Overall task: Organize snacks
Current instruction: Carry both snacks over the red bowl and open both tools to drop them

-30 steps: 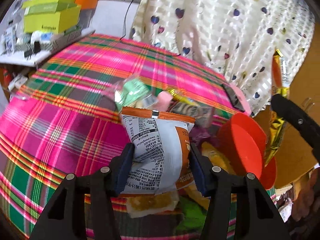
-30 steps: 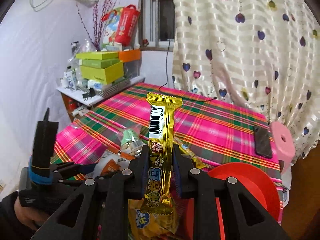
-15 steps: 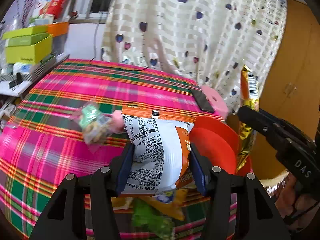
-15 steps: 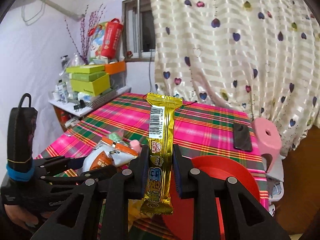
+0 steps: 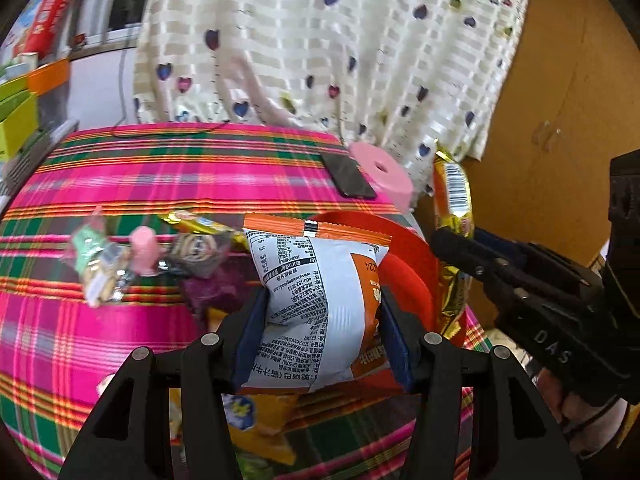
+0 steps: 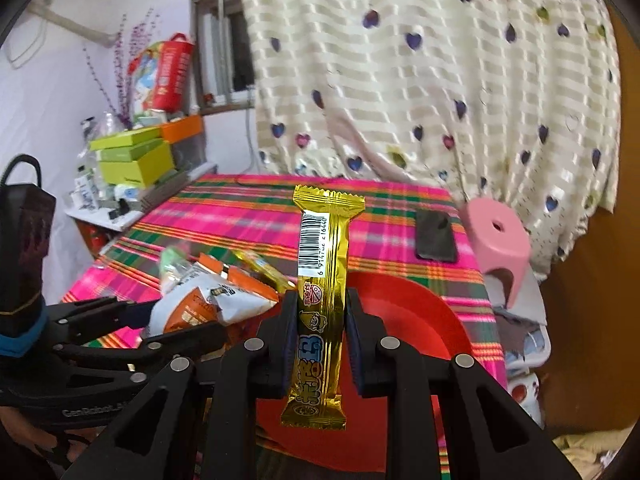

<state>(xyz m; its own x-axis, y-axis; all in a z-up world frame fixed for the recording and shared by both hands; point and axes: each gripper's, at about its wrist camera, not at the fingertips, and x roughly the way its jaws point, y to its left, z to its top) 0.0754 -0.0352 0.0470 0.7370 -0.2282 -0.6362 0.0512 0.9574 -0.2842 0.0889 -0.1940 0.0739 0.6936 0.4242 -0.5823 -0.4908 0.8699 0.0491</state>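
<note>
The left gripper [image 5: 324,328] pinched a white-and-orange snack bag [image 5: 320,304] at frame centre, while the right gripper [image 6: 322,336] clamped an upright gold bar [image 6: 320,300], both above the red bowl [image 6: 420,320], probably for dropping in.

Both wrist views share the red bowl [image 5: 404,256] [image 6: 416,312].
</note>
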